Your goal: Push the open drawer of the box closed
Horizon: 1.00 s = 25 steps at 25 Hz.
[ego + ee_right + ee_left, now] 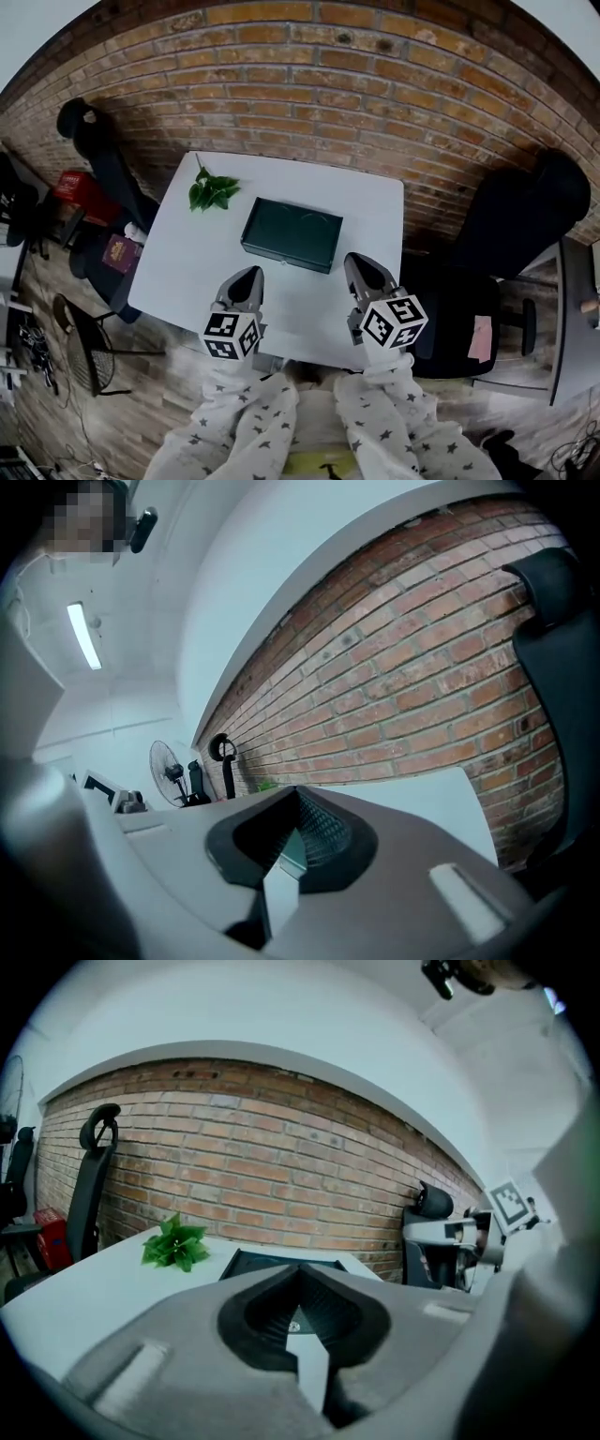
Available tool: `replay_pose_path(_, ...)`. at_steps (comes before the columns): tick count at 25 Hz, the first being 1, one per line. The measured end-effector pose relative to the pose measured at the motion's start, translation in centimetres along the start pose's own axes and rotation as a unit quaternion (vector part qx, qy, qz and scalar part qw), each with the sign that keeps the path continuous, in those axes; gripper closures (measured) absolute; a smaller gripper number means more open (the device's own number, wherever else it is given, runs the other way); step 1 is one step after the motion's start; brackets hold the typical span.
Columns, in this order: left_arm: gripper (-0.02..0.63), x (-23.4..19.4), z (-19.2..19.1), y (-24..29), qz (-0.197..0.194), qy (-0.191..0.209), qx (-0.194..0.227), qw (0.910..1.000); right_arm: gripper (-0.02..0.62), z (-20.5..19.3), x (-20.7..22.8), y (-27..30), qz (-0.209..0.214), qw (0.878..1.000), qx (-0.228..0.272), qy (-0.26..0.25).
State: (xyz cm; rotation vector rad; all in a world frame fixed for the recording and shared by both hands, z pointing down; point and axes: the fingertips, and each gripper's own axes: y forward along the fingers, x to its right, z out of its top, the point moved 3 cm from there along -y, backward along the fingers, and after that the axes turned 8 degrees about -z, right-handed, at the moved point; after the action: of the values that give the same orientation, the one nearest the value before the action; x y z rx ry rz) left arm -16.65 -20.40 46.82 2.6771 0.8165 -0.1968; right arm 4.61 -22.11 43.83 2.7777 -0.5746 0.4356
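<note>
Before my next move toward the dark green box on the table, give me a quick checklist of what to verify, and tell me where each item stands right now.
1. Dark green box lying flat on the white table: ok.
2. Drawer sticking out: cannot tell; in the head view the box reads as one rectangle.
3. Left gripper jaws together, nothing between them: ok.
4. Right gripper jaws together, nothing between them: ok.
5. Way to the box free: ok; the leafy sprig lies apart, near the table's far left corner.
6. Contact with the box: not ok; both grippers hover short of it.
</note>
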Motion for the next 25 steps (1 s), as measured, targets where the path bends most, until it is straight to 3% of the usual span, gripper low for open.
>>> replay_pose_path(17,0.607,0.6,6.5,-5.3,0.038,0.031,0.098,0.9940,0.588,5.6,-3.4,-0.3,0.069,0.995,0.060,-0.041)
replay_pose_path(25,0.607,0.6,8.0,-6.5,0.055,0.043,0.117,0.9907,0.588,6.2,-3.7,-0.4,0.082,0.993,0.071,-0.045)
